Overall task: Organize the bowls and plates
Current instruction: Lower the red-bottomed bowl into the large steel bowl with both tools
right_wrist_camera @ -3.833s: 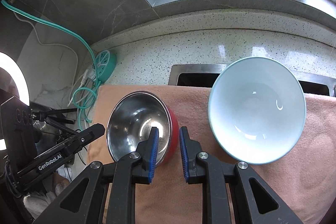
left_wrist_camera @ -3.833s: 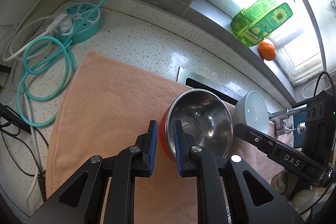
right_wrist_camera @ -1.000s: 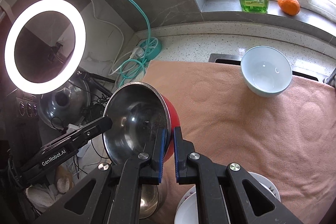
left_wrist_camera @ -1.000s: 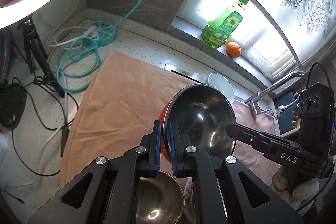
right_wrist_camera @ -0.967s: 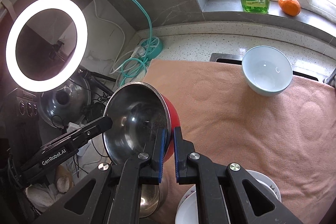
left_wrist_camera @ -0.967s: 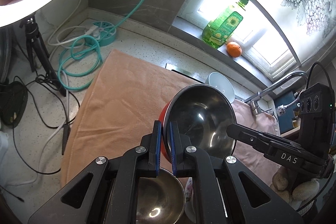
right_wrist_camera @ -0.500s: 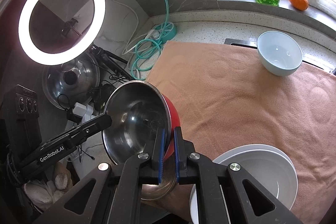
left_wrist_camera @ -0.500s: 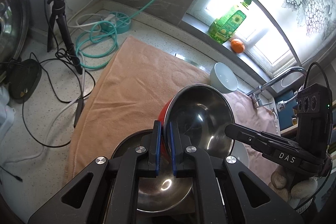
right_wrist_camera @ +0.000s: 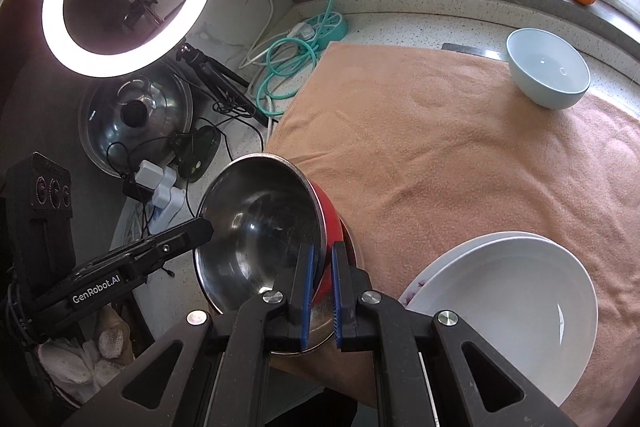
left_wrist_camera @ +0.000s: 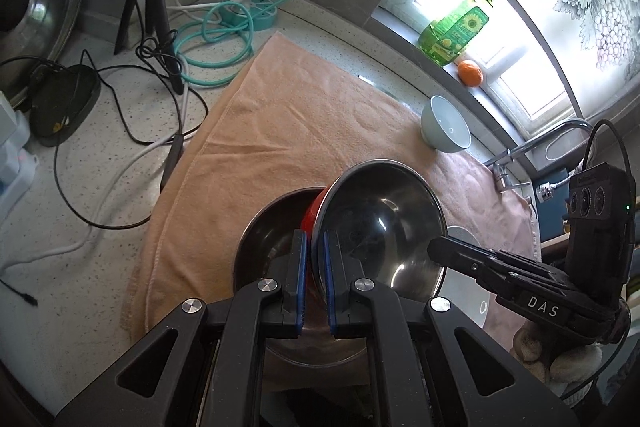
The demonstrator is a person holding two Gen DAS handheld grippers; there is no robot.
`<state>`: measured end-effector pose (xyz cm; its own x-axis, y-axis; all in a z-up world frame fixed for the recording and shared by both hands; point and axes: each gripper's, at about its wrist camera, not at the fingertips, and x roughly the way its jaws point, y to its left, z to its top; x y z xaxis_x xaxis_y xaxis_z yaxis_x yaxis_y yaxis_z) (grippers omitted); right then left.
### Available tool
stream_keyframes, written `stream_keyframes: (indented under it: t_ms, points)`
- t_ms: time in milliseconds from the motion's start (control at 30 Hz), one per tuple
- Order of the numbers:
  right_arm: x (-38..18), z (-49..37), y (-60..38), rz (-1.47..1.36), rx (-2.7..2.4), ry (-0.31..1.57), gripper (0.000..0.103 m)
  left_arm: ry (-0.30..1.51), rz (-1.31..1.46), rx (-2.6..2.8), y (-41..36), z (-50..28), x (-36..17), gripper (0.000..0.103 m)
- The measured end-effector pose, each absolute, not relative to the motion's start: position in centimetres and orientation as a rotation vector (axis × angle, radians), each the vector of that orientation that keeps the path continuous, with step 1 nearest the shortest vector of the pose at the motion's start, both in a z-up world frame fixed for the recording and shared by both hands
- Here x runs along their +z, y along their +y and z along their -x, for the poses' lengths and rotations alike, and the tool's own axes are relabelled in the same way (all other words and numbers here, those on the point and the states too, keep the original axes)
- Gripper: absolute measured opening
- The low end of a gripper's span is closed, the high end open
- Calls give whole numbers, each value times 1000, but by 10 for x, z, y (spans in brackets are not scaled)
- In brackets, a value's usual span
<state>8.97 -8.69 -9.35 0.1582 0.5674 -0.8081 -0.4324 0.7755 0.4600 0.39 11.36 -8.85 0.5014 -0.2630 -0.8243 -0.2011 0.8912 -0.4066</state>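
I have the towel (right_wrist_camera: 460, 155) spread over the counter (left_wrist_camera: 100, 163), and it carries nearly everything. Compared with a few seconds ago, when the red bowl (right_wrist_camera: 260, 231) sat at the towel's far edge beside the pale blue bowl (right_wrist_camera: 546, 73), I have carried it across to the near edge; the blue bowl is now alone, well apart, by the far edge near the sink. In the last second a second steel bowl (left_wrist_camera: 272, 223) has come into view directly under the red one, at the towel's near left corner, with the white plates (right_wrist_camera: 508, 303) just beside it at the near edge. I judge this as the stacking step almost done: the red bowl is tilted over the steel bowl but not yet seated in it.

My left gripper (left_wrist_camera: 315, 279) is clamped tight on the red bowl's rim, one pad inside, one outside, and my right gripper (right_wrist_camera: 322, 291) pinches the opposite rim the same way.

Whether the red bowl's base already touches the steel bowl I cannot tell; my own grippers cover the contact. The plates are cut off by the frame, so their count is unclear, and a purple smudge at their edge is unreadable.
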Motion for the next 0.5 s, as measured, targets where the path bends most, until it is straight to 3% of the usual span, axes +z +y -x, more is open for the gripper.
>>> stream_keyframes:
  t_ms: [500]
  points:
    - [-124, -74, -73, -59, 707, 1261, 8, 1123, 494, -15, 117, 8, -117, 6]
